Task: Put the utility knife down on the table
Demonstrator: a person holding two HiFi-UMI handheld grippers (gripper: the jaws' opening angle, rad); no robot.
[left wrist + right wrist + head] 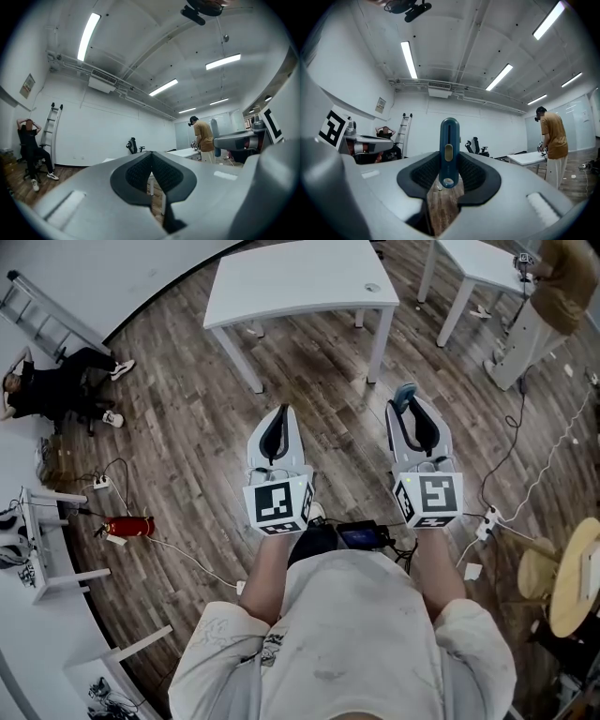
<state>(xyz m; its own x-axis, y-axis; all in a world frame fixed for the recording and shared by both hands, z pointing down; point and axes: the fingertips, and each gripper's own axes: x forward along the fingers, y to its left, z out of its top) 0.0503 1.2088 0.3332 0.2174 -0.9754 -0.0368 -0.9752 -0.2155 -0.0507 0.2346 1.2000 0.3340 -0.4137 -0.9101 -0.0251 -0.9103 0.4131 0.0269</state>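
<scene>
My right gripper [410, 401] is shut on a blue utility knife [449, 152], which stands upright between the black pads with its yellow slider facing the camera. In the head view the knife's blue tip [404, 396] sticks out past the jaws. My left gripper [278, 423] is shut with nothing in it; its pads [140, 171] meet in the left gripper view. Both grippers are held level over the wooden floor, side by side, short of the white table [291, 282] ahead.
A second white table [473, 259] stands at the far right, with a person in a tan shirt [562, 282] beside it. Another person sits by a ladder [42, 320] at the left. A red extinguisher [128, 526] and cables lie on the floor.
</scene>
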